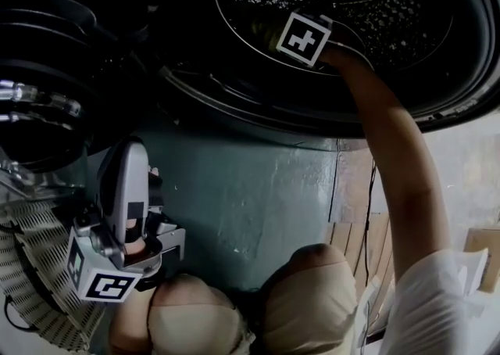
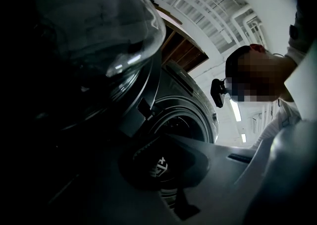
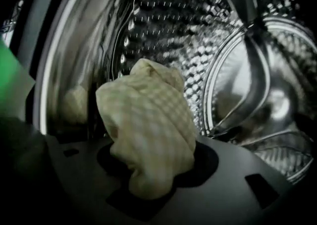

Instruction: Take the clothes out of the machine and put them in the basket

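Inside the steel drum (image 3: 198, 35) lies a pale yellow checked cloth (image 3: 148, 120). My right gripper (image 3: 151, 179) is shut on its near end, and the cloth bulges up out of the jaws. A paler patch (image 3: 74, 105) shows on the drum's left wall; whether it is cloth or a reflection I cannot tell. In the head view only the right gripper's marker cube (image 1: 305, 37) shows, deep in the drum mouth (image 1: 375, 9); its jaws are hidden. My left gripper (image 1: 129, 224) hangs low at the left, outside the machine, beside the white mesh basket (image 1: 31, 267). Its jaws are too dark to read.
The machine's round glass door (image 1: 39, 72) stands swung open at the left, above the basket. The green-grey front panel (image 1: 250, 189) runs below the drum mouth. The person's knees (image 1: 312, 299) are close in front. Wooden slats (image 1: 367, 244) lie on the floor at the right.
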Tool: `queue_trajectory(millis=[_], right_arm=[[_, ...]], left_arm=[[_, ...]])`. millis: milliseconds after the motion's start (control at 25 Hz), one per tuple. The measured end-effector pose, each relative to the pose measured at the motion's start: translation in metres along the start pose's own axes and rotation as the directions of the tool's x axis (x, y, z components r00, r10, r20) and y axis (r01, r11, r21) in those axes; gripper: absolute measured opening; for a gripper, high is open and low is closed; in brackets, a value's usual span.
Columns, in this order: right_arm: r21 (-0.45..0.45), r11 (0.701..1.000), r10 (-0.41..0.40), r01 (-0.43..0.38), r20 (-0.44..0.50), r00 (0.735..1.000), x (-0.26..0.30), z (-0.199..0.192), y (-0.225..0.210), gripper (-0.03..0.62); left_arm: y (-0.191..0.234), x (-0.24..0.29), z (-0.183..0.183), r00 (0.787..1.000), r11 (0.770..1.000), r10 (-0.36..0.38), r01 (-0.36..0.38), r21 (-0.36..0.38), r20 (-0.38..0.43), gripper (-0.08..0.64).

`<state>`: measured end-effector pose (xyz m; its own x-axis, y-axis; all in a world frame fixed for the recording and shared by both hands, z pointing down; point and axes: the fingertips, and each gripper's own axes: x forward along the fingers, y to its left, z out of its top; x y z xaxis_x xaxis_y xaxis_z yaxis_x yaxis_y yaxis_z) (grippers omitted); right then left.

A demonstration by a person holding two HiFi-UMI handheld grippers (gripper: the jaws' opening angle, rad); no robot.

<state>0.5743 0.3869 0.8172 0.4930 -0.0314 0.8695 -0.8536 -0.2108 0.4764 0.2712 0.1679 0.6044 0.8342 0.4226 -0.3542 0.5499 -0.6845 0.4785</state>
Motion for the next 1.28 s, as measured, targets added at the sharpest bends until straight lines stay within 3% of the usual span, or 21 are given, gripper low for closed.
queue_trajectory(millis=[120,320,600,880,1080,1280], right_arm=[[0.040,0.999,0.004,-0.007,0.076,0.997,-0.010,0.006,0.002,0.217],[0.084,0.996,-0.056,0.041,0.181,0.982,-0.043,0.012,-0.010,0.207],[0.156,0.982,-0.163,0.110,0.386,0.908,-0.125,0.034,-0.017,0.210],[0.116,0.989,-0.138,0.094,0.478,0.868,-0.166,0.058,0.005,0.210],[0.080,0.991,-0.130,0.104,0.472,0.872,-0.187,0.053,0.028,0.209],[0.076,0.997,-0.063,0.031,0.466,0.882,-0.226,0.046,0.055,0.208]], left_arm=[[0.001,-0.002,0.004,1.000,1.000,0.008,-0.008,-0.001,0.015,0.012],[0.003,0.000,0.004,0.999,1.000,-0.001,0.001,-0.007,0.034,0.012],[0.002,0.010,-0.003,0.999,1.000,-0.011,0.012,-0.010,0.032,0.012],[-0.012,0.026,-0.009,1.000,0.999,-0.031,0.031,0.028,-0.001,0.012],[-0.036,0.037,0.006,0.998,0.998,-0.045,0.047,0.040,-0.038,0.012],[-0.055,0.034,0.044,0.996,0.998,0.054,-0.055,-0.013,-0.071,0.012]])
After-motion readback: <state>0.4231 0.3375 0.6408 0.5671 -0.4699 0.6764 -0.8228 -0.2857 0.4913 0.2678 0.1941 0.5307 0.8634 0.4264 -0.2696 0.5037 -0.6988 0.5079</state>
